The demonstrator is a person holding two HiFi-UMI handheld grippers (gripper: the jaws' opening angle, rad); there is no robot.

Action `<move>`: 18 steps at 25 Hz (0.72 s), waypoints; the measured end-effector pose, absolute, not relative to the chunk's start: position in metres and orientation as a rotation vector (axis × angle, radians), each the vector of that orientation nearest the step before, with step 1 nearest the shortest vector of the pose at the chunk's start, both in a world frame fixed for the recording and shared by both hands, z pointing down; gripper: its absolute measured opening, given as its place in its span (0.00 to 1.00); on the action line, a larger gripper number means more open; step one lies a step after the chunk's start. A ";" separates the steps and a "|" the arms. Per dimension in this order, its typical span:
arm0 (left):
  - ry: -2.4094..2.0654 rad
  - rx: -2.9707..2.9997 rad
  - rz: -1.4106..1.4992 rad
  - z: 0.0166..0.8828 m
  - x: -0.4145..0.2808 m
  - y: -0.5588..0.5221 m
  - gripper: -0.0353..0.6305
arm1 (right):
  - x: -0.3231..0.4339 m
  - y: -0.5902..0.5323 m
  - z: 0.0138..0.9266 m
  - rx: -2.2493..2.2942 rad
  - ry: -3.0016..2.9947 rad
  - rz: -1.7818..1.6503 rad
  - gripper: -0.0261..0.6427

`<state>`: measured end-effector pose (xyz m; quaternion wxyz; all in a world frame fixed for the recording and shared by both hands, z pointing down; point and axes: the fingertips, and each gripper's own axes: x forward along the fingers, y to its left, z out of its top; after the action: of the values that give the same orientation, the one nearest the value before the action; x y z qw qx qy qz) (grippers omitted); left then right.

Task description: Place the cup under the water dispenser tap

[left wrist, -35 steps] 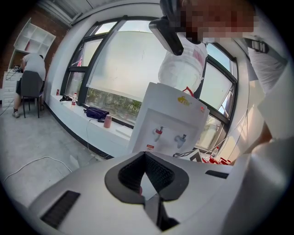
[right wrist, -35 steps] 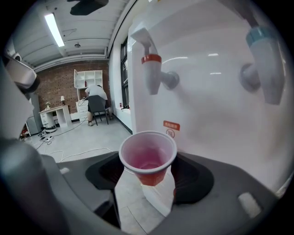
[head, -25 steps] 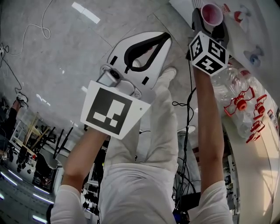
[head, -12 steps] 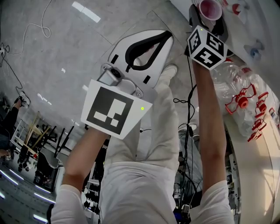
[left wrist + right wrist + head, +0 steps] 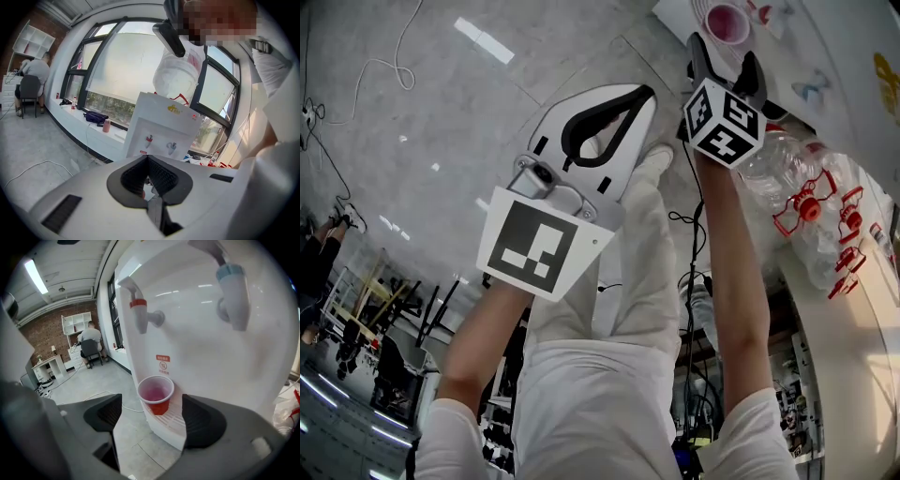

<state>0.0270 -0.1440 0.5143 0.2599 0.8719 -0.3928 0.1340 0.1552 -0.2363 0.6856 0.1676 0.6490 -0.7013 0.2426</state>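
Observation:
A red cup (image 5: 156, 395) with a white rim stands upright on the drip tray (image 5: 174, 417) of the white water dispenser (image 5: 197, 348), below the red tap (image 5: 138, 311). My right gripper (image 5: 154, 417) sits just short of the cup, its jaws opening wide on either side, and neither pad touches the cup. In the head view the cup (image 5: 727, 21) lies beyond the right gripper (image 5: 722, 54). My left gripper (image 5: 645, 92) hangs over the floor to the left, shut and empty. In its own view the left gripper (image 5: 148, 161) faces the dispenser (image 5: 161, 131) from farther away.
A blue tap (image 5: 232, 291) is right of the red one. Clear plastic bottles with red handles (image 5: 811, 211) lie at the right. A large water bottle (image 5: 178, 75) tops the dispenser. A seated person (image 5: 91, 341) is far back by a desk. A cable (image 5: 384, 56) lies on the floor.
The right gripper's jaws have spread off the cup and drawn back a little, leaving it standing on the tray. The left gripper has risen slightly.

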 end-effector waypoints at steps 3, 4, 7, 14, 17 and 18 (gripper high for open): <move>-1.068 2.370 0.356 0.498 0.025 -0.137 0.06 | 0.155 -0.226 0.667 1.862 -1.998 0.704 0.63; -1.070 2.374 0.352 0.493 0.024 -0.135 0.06 | 0.155 -0.223 0.660 1.867 -1.999 0.710 0.63; -1.071 2.385 0.345 0.475 0.021 -0.128 0.06 | 0.154 -0.212 0.640 1.879 -2.001 0.724 0.63; -1.063 2.414 0.326 0.434 0.019 -0.111 0.06 | 0.156 -0.187 0.593 1.903 -2.005 0.726 0.63; -1.057 2.425 0.325 0.420 0.019 -0.104 0.06 | 0.157 -0.174 0.572 1.922 -2.016 0.750 0.61; -1.055 2.426 0.326 0.416 0.018 -0.101 0.06 | 0.157 -0.170 0.565 1.929 -2.022 0.746 0.59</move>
<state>0.0184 -0.1015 0.4161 0.2357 0.8845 -0.3846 0.1188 0.1568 -0.1697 0.5648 0.1244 0.6617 -0.6937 0.2559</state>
